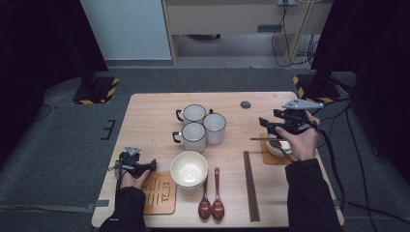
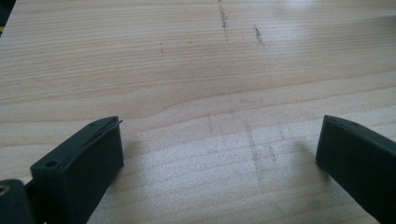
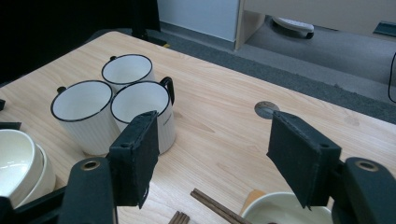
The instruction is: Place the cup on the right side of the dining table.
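Wooden surface (image 1: 150,116) carried everything you worked with. Your right gripper (image 1: 265,126) hung over the far right part, its jaws spread with nothing between them, and your hand (image 1: 297,140) covered most of the white bowl (image 1: 277,148) that sat on a brown mat (image 1: 269,157) beneath it. Chopsticks (image 1: 267,139) lay across that bowl's rim; your gripper hid their right end, so you could not tell how far they reached. In the right gripper view the bowl (image 3: 280,212) was cut off by the bottom edge, with the chopsticks (image 3: 217,207) just beside it, and three mugs (image 3: 112,100) stood touching each other further off.

Your left gripper (image 1: 153,166) rested near the front left edge, jaws apart and empty, beside a second mat (image 1: 158,193) that your hand (image 1: 133,178) partly covered. The left gripper view gave you bare wood (image 2: 196,74) between the jaws.

Stacked cream bowls (image 1: 188,170) sat in the middle, two spoons (image 1: 211,203) in front of them, more chopsticks (image 1: 251,186) to their right; how many lay there was hard to make out.
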`<state>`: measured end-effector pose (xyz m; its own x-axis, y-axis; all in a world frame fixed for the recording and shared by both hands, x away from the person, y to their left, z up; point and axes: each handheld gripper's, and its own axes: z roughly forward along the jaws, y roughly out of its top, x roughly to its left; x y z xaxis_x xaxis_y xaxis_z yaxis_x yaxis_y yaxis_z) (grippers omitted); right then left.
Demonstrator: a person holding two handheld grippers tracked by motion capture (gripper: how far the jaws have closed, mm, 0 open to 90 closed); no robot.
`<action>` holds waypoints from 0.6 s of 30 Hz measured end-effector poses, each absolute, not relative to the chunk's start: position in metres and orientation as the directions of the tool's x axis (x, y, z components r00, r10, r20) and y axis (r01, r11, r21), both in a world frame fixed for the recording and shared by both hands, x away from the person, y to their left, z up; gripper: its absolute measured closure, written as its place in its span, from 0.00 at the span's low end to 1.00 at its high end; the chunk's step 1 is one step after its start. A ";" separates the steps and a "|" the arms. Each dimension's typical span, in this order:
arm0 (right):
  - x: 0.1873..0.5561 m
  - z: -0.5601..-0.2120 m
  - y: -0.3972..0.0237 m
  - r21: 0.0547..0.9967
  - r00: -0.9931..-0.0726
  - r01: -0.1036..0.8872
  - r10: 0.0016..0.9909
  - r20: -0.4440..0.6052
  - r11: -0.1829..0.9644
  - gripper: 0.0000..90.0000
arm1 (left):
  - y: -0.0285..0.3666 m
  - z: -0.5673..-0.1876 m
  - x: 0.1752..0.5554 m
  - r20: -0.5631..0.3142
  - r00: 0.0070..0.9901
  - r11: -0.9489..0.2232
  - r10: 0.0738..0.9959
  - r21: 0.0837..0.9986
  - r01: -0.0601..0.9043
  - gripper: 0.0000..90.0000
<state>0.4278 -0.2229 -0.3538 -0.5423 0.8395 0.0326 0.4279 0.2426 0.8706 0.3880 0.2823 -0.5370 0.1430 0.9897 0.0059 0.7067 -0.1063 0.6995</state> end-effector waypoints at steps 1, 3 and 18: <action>0.429 -0.354 -0.221 0.870 -0.545 0.426 0.838 0.029 0.247 0.38 | 0.282 -0.537 0.388 0.006 0.143 -0.106 0.990 0.699 0.707 0.00; 0.430 -0.354 -0.217 0.870 -0.545 0.427 0.838 0.031 0.245 0.38 | 0.282 -0.537 0.388 0.006 0.143 -0.107 0.990 0.699 0.707 0.00; 0.448 -0.357 -0.178 0.863 -0.567 0.432 0.823 0.035 0.262 0.39 | 0.282 -0.537 0.388 0.007 0.145 -0.108 0.989 0.698 0.708 0.00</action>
<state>0.4483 -0.1784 -0.3575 -0.5673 0.8227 0.0350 0.4325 0.2615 0.8629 0.3880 0.2825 -0.5369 0.1446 0.9895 0.0072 0.7076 -0.1085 0.6983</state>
